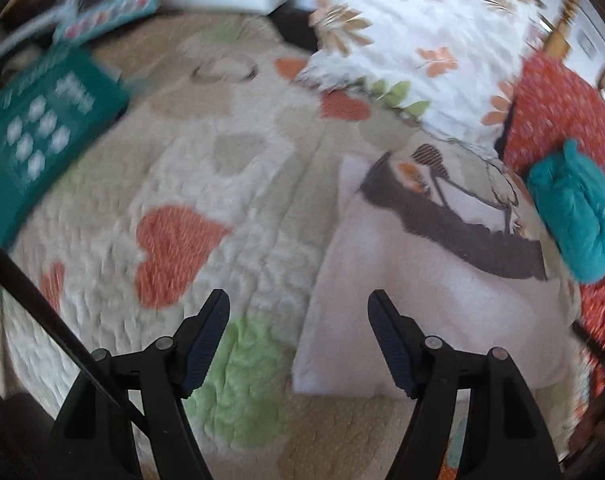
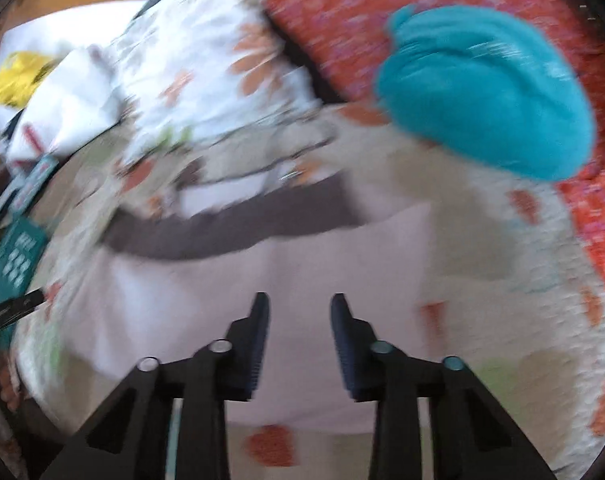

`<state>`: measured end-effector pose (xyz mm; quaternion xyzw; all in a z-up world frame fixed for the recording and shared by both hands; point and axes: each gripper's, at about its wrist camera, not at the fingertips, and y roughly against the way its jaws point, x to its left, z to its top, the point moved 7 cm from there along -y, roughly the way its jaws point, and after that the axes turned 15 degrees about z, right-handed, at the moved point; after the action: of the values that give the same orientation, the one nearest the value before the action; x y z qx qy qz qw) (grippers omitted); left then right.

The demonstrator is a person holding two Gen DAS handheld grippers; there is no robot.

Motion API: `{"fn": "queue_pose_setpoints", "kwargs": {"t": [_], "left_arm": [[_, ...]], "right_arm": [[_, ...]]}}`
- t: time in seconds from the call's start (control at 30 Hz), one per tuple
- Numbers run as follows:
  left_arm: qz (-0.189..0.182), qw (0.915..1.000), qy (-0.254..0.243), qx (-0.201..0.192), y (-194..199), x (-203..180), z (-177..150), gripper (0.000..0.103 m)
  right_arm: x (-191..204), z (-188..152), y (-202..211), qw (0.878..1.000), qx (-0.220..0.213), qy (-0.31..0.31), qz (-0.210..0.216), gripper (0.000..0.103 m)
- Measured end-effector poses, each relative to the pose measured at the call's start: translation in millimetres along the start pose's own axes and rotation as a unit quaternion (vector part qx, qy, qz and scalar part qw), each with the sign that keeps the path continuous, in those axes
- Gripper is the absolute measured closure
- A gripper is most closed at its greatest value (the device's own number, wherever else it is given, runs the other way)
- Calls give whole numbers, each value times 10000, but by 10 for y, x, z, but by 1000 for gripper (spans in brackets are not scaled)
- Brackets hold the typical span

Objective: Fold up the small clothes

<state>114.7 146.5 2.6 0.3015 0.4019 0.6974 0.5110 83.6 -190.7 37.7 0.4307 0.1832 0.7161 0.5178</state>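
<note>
A pale pink garment with a dark brown band across its far end lies folded flat on a quilt with heart patches. My left gripper hovers open over the garment's left edge, and nothing is between its fingers. In the right wrist view the same garment fills the middle, with its brown band beyond. My right gripper hangs above it with its jaws apart and empty. A bundled teal cloth rests to the right, also visible as the teal cloth ahead of the right gripper.
A white floral pillow lies behind the garment, next to a red patterned cushion under the teal cloth. A teal printed box sits on the quilt at the left. White bags are piled at the back. Both views are motion-blurred.
</note>
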Motion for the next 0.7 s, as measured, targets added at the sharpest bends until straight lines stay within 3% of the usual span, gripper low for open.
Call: {"fn": "queue_pose_setpoints", "kwargs": {"t": [0.07,0.17,0.33,0.57,0.7], "left_arm": [[-21,9997,-120,197,-138,11,-80,32],[392,9976,-471,318,-346,12,-203,32],[693,9939,-808,277,-505,8,-255,28],[572,9976,78,392,-367,445,-78,31],[739,9957,539,152,-235,795,103,31]], "right_arm": [[209,-99,-164,9995,203,126,197,72],[492,-267,-447,9969,491,451,418,72],[458,-499,-770,9955,736,581,151,72],[625,-484,-693,9910,580,1202,-37,70],[1117,-455,-637,9814,456,1852,239,66]]}}
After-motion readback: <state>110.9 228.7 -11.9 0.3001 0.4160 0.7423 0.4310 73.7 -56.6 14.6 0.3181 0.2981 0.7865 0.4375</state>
